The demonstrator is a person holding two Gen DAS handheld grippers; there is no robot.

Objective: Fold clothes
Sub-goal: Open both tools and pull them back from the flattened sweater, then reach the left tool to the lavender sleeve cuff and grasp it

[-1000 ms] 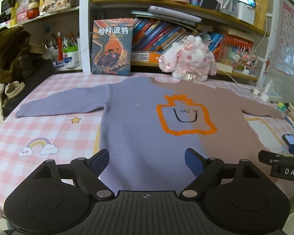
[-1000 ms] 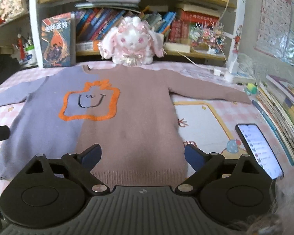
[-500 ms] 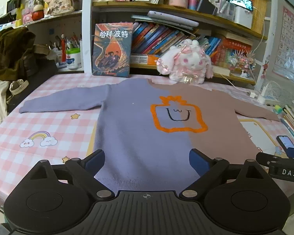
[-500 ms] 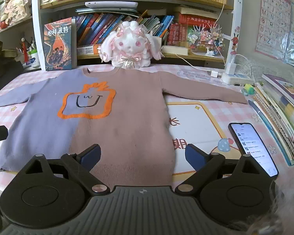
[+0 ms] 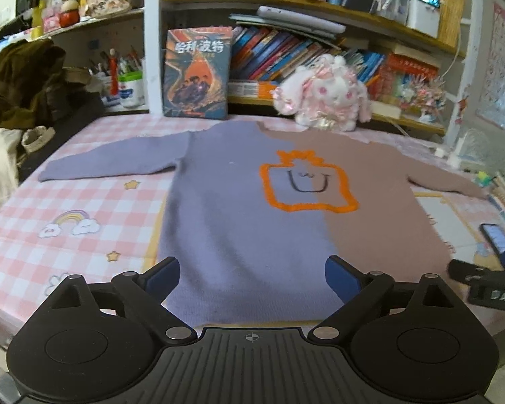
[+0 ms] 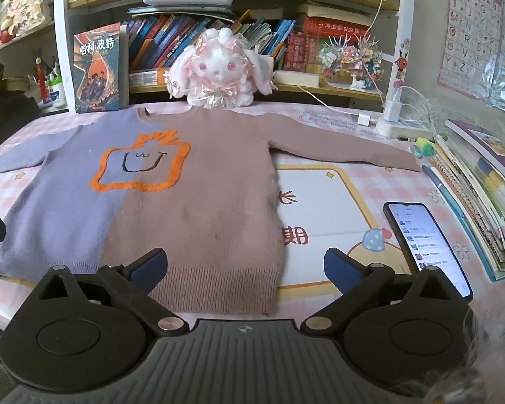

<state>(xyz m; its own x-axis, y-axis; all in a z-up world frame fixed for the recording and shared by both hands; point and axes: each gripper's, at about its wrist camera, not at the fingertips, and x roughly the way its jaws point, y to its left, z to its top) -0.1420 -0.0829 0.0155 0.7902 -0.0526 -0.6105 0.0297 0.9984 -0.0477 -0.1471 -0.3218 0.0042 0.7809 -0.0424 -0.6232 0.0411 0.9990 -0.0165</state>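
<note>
The sweater (image 5: 252, 222) lies flat and face up on the tabletop (image 5: 84, 208), neck toward the far edge, hem along the near edge, both sleeves spread out to the sides. Its left half is purple and its right half brown, with an orange outlined figure (image 5: 306, 181) on the chest.

The left gripper (image 5: 252, 274) hangs over the near edge with its fingers spread wide and nothing between them. Through the gap shows the purple part of the hem; the left fingertip sits at the sweater's side edge, the right one near the colour seam. I cannot tell whether the tips touch the cloth.

The right gripper (image 6: 245, 264) is also spread wide and empty. Its left fingertip lies over the brown ribbed hem (image 6: 219, 286), while its right fingertip is off the sweater, over bare tabletop beside the phone (image 6: 424, 242). The brown hem corner falls in the gap.

A plush rabbit (image 6: 219, 67) sits at the far edge just behind the collar, with a book (image 6: 99, 67) standing to its left.

Against the view a second ago, both grippers have drawn back toward the near edge: the hem, then hidden under the gripper bodies, is now visible in front of them. The sweater itself has not shifted, and the finger spread is unchanged.
</note>
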